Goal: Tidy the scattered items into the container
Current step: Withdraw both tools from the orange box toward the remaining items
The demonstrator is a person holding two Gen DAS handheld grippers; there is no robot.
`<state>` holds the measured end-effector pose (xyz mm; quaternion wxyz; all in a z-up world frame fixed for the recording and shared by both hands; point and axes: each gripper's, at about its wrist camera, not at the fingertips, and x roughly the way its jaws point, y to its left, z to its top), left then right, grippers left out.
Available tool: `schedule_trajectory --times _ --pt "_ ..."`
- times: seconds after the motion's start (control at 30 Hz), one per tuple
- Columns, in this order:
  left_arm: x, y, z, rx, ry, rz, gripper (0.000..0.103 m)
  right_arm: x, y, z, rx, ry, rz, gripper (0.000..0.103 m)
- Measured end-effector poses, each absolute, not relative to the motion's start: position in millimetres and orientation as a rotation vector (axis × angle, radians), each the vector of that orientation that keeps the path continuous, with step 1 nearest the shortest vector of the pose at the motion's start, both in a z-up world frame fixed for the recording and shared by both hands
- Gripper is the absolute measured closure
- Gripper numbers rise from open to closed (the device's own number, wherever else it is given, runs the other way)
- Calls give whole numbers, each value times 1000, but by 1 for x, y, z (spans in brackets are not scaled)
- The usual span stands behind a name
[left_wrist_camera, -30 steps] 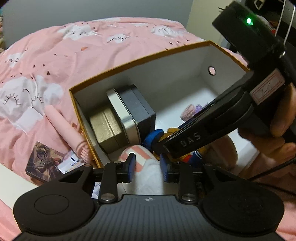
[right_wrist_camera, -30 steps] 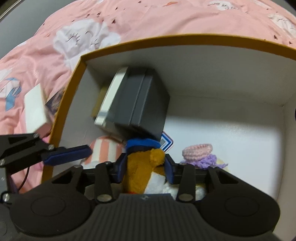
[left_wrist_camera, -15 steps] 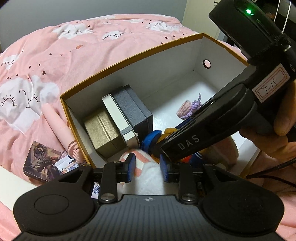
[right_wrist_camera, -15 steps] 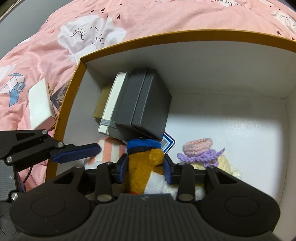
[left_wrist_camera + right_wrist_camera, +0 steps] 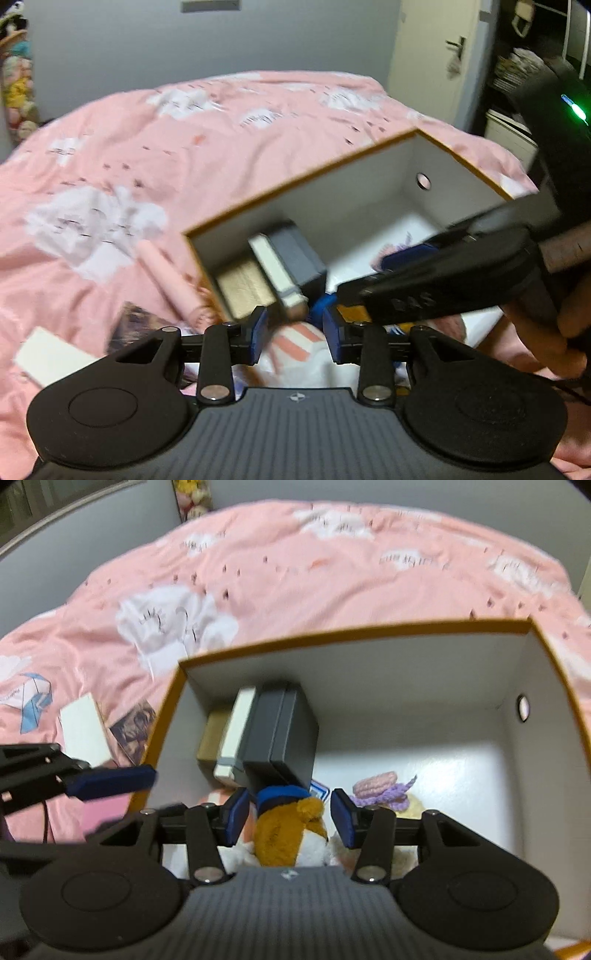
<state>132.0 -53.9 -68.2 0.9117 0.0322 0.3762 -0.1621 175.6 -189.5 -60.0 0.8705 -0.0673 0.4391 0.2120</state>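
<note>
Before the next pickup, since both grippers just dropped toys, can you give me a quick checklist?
1. Right gripper clear of the orange plush toy: ok, jaws have just been opening, gaps both sides.
2. Left gripper clear of the pink-striped white soft toy: ok, also just opening.
3. Both toys inside the orange-rimmed white box: ok.
4. Items left on the pink bedspread: not ok; pink tube, white card.

The box [image 5: 354, 635] sits on the bed [image 5: 295, 565]. Inside, small boxes [image 5: 277, 734] stand in the left corner, a plush toy [image 5: 284, 830] in front, a crochet piece [image 5: 384, 786] to its right. Cards [image 5: 133, 723] lie outside, left.
</note>
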Motion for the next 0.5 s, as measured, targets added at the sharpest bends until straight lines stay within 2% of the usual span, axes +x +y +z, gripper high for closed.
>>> schedule_trajectory --times 0.03,0.07,0.17,0.3,0.5 --pt "130 -50 -64 63 763 -314 54 171 -189 -57 -138 891 449 46" --pt "128 -44 -59 62 754 -288 52 168 -188 -55 -138 869 454 46" --pt "122 -24 -44 50 742 -214 51 157 -176 -48 -159 802 496 45" --pt "115 15 -25 -15 776 -132 48 141 -155 -37 -218 685 574 31" --pt "106 74 -5 -35 905 -55 46 132 -116 -31 -298 674 688 31"
